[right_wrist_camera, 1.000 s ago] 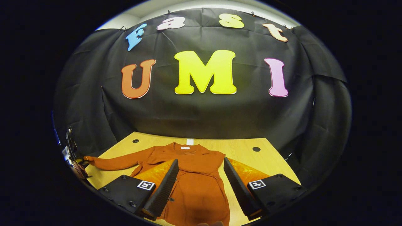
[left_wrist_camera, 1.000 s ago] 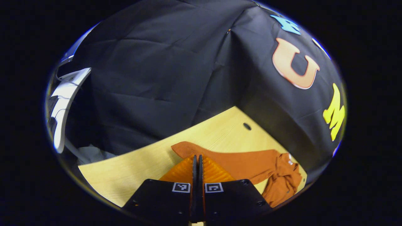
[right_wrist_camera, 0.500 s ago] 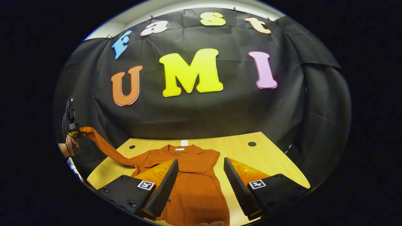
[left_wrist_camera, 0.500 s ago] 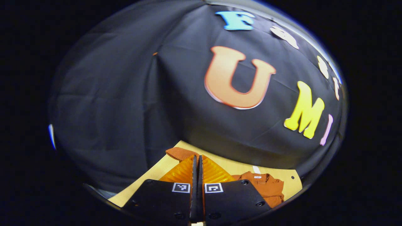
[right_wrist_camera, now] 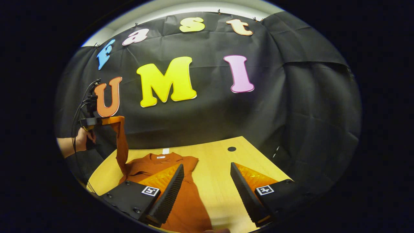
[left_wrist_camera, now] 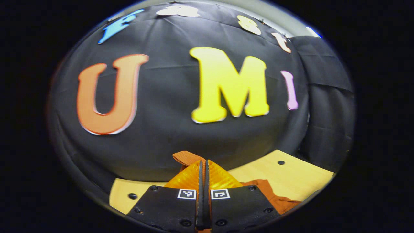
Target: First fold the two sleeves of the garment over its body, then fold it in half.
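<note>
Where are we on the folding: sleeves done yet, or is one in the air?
Done: nothing fully folded yet. In hand: the left hand-held gripper is shut on the sleeve, lifted above the table, cuff poking past its fingers. The right hand-held gripper hangs open over the shirt, holding nothing. Left: lay this sleeve on the body; the other sleeve's state is unclear; then fold in half.

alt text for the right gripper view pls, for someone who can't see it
The right tool, open, hovers over a wooden table where a rust-orange garment lies. At the left, a hand holds the left tool, which lifts one sleeve off the table so that it hangs down to the garment's shoulder. Black cloth backs the booth.
</note>
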Motion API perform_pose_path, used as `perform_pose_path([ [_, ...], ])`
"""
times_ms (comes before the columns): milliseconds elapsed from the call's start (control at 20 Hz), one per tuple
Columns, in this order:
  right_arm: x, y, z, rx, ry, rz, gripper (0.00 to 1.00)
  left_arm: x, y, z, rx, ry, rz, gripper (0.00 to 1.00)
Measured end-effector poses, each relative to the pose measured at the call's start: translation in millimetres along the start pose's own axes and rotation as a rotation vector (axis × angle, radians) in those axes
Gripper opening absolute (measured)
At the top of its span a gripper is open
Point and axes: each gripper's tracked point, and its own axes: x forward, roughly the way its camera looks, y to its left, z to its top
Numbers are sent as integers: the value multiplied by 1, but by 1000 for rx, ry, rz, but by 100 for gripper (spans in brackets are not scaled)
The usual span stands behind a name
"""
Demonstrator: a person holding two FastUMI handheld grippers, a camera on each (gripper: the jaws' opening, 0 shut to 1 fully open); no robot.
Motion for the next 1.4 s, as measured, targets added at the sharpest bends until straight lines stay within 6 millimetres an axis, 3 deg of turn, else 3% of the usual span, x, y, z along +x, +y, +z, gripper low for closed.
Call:
perform_pose_path([
  [50, -3, -9, 2, 0, -1, -15, 92, 13, -27, -11, -2, 23, -35, 3],
  [100, -8, -25, 2, -1, -1, -43, 92, 31, -69, -30, -17, 62, -98, 3],
  [150, -13, -35, 4, 1, 0, -58, 92, 42, -93, -51, -23, 100, -129, 3],
  [300, -18, -55, 9, 22, -5, -99, 92, 63, -144, -119, -84, 224, -185, 3],
  [450, -27, -65, 8, 3, 10, -107, 92, 77, -182, -173, -95, 347, -182, 3],
  [550, -31, -66, 5, -17, 28, -104, 92, 82, -192, -201, -71, 413, -119, 3],
  [650, -39, -67, -5, -30, 51, -93, 91, 81, -197, -214, -65, 441, -68, 3],
  [700, -39, -68, -6, -37, 52, -93, 92, 86, -215, -235, -84, 435, -63, 5],
  [750, -38, -66, -5, -42, 50, -90, 92, 87, -213, -218, -110, 427, -66, 0],
  [850, -35, -62, -3, -55, 44, -79, 91, 79, -218, -208, -174, 414, -93, 27],
  [900, -32, -60, -4, -60, 42, -72, 92, 75, -221, -202, -187, 410, -103, 35],
  [1100, -16, -36, 6, -65, 10, -18, 92, 52, -215, -155, -174, 319, -84, 100],
  [1200, -5, -17, 15, -72, -21, 23, 93, 28, -208, -109, -169, 234, -62, 100],
  [1300, 6, 21, 31, -82, -69, 102, 92, -17, -177, -40, -148, 87, -4, 100],
  [1400, 12, 49, 44, -104, -113, 154, 93, -53, -157, -1, -144, -3, 29, 100],
])
